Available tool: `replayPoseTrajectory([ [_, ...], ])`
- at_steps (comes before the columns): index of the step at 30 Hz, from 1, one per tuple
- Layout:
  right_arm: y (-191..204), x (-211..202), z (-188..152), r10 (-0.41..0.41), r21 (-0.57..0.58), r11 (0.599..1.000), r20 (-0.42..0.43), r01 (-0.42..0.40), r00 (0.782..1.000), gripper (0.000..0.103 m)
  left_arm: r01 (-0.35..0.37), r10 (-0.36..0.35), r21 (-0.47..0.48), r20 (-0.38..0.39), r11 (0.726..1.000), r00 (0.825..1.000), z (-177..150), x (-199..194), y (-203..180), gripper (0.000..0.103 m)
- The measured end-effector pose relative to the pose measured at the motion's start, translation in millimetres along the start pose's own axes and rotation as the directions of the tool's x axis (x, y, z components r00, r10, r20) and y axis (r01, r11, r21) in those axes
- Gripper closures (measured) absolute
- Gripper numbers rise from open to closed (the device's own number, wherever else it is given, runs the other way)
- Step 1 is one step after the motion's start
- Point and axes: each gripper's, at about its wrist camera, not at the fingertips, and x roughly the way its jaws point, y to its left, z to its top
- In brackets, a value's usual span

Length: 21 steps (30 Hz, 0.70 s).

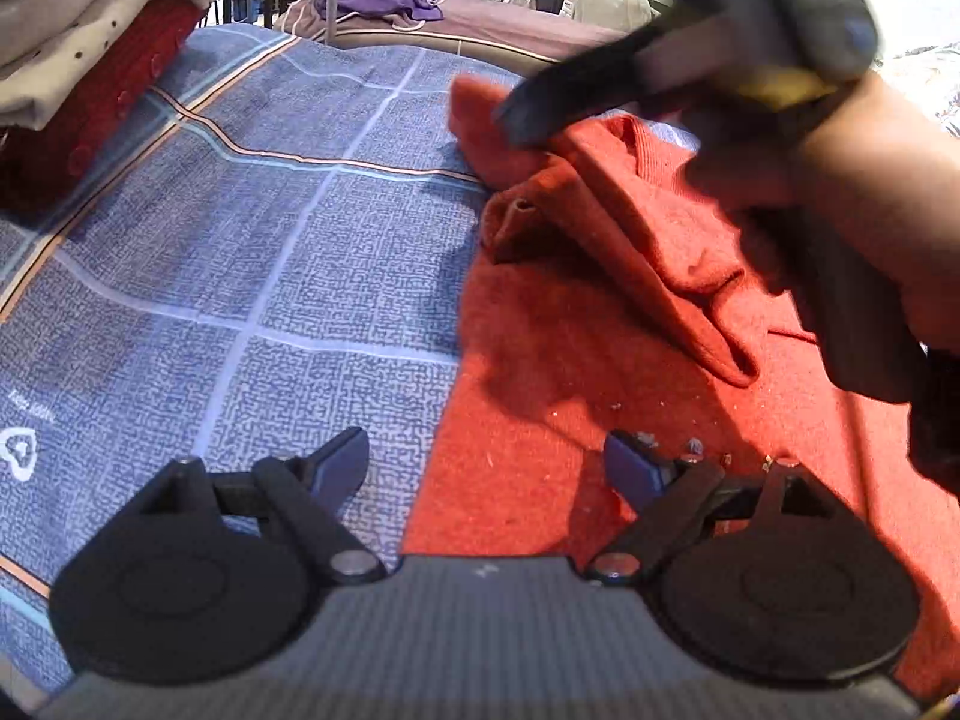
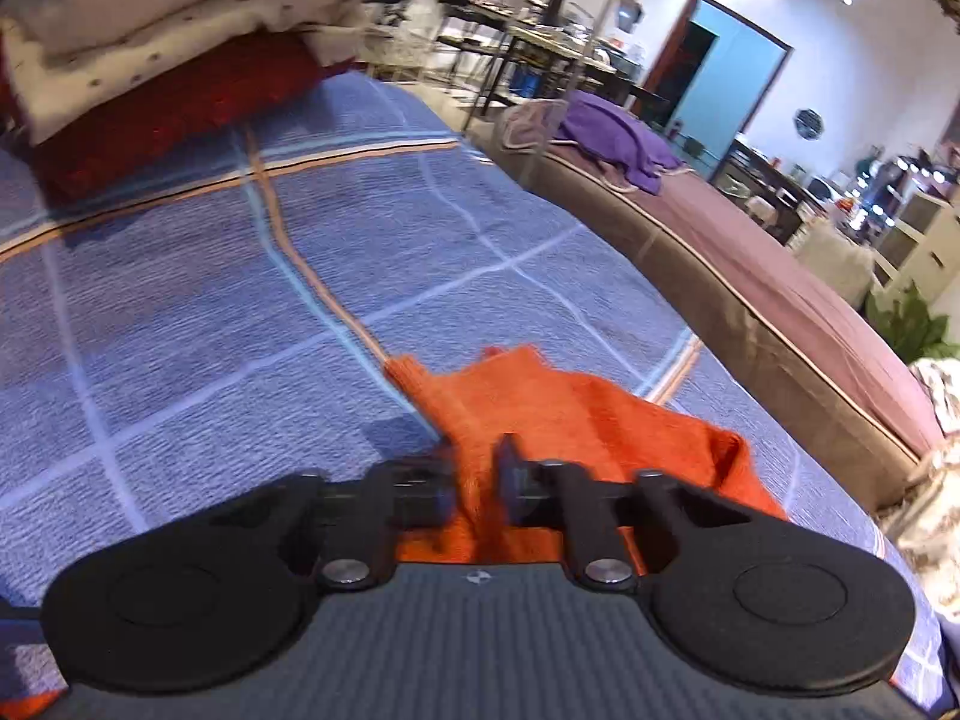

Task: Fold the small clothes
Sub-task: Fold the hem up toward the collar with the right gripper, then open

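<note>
The left wrist view alone shows the orange garment [image 1: 600, 312] spread on the blue plaid bed [image 1: 240, 252], a hand [image 1: 852, 192] gripping the right gripper [image 2: 480, 474] above it — blurred. The left gripper [image 1: 486, 468] has its fingers apart, empty. The right fingers pinch a fold of the orange cloth. Folded clothes [image 2: 150, 60] are stacked at the far corner, partly cut off.

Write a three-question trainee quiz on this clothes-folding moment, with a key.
1. True or false: the left gripper is clamped on the orange knitted garment.
2. Which gripper pinches that garment's fabric? A) left B) right C) neither
3. Fill in: the folded stack of clothes has a dark ___ item at the bottom.

Key: 1 false, its jaws stand open over the blue checked bedsheet; 2 B; 3 red.
</note>
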Motion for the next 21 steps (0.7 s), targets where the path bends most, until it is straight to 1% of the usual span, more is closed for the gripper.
replayPoseTrajectory([
  [1,-12.6,-12.0,-0.8,0.022,0.082,0.996,0.039,-0.025,0.999,0.092,0.001,-0.001,-0.002,0.003,1.0,1.0,0.3,0.3,0.0,0.016],
  [4,-51.4,-46.4,-4.2,-0.021,0.221,0.975,0.132,-0.009,0.991,0.092,0.008,-0.008,0.0,-0.006,1.0,1.0,3.5,5.6,-5.2,0.016],
  [6,-84.4,-71.5,-17.0,-0.073,0.341,0.94,0.168,0.012,0.983,0.092,0.019,-0.019,0.01,-0.006,1.0,1.0,5.9,8.4,-11.6,0.016],
  [8,-118.1,-93.9,-39.6,-0.157,0.446,0.892,0.171,0.066,0.973,0.092,0.028,-0.028,0.025,-0.001,0.999,1.0,7.3,11.7,-21.3,0.016],
  [10,-150.4,-112.5,-68.2,-0.254,0.527,0.837,0.138,0.146,0.957,0.093,0.036,-0.035,0.036,-0.003,0.999,0.999,7.6,14.7,-27.3,0.016],
  [11,-164.5,-120.2,-81.4,-0.287,0.554,0.813,0.112,0.18,0.951,0.093,0.039,-0.039,0.043,-0.009,0.998,0.999,7.5,17.0,-31.6,0.016],
  [13,-193.1,-136.6,-112.7,-0.35,0.626,0.741,0.052,0.243,0.935,0.093,0.045,-0.044,0.057,-0.019,0.997,0.999,7.4,19.0,-39.0,0.015],
  [14,-204.0,-142.7,-129.3,-0.369,0.659,0.701,0.006,0.274,0.929,0.093,0.043,-0.042,0.063,-0.021,0.997,0.999,7.5,20.0,-42.6,0.015],
  [16,-216.3,-149.9,-156.7,-0.385,0.7,0.642,-0.06,0.313,0.921,0.093,0.043,-0.041,0.071,-0.021,0.997,0.999,8.3,21.2,-47.6,0.014],
  [17,-218.5,-152.7,-168.1,-0.386,0.703,0.632,-0.077,0.325,0.919,0.093,0.044,-0.043,0.07,-0.023,0.997,0.999,10.0,23.2,-48.7,0.013],
  [18,-216.8,-151.6,-178.4,-0.39,0.696,0.628,-0.104,0.347,0.915,0.093,0.044,-0.042,0.068,-0.025,0.997,0.999,11.1,24.1,-49.9,0.013],
  [19,-213.2,-148.6,-190.3,-0.393,0.695,0.616,-0.138,0.372,0.909,0.093,0.043,-0.041,0.069,-0.028,0.997,0.999,11.5,24.5,-50.7,0.013],
  [21,-212.6,-141.3,-210.6,-0.369,0.709,0.592,-0.186,0.384,0.911,0.093,0.037,-0.035,0.073,-0.036,0.997,0.999,14.5,27.0,-50.8,0.013],
])
